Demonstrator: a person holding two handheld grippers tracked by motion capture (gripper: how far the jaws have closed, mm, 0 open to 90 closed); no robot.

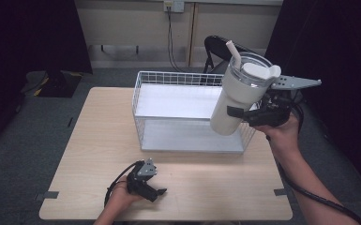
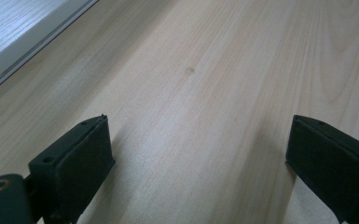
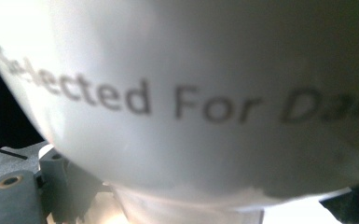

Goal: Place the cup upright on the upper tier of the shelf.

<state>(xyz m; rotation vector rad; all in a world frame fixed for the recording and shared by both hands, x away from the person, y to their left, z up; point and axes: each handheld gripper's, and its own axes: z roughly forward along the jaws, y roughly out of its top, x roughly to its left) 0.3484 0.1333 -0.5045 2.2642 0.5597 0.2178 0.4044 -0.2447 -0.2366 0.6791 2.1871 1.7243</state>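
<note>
A white tumbler with a clear lid and a straw hangs tilted above the right end of a white wire basket. My right gripper is shut on the tumbler's body. Up close in the right gripper view the tumbler shows grey printed lettering, with one black jaw at the lower left. My left gripper rests low on the table near the front edge. Its fingers stand wide apart over bare wood, with nothing between them.
The pale wooden table carries the basket at its back middle. A folding chair stands behind the table, and grey carpet surrounds it. Tape marks sit near the table's front corners.
</note>
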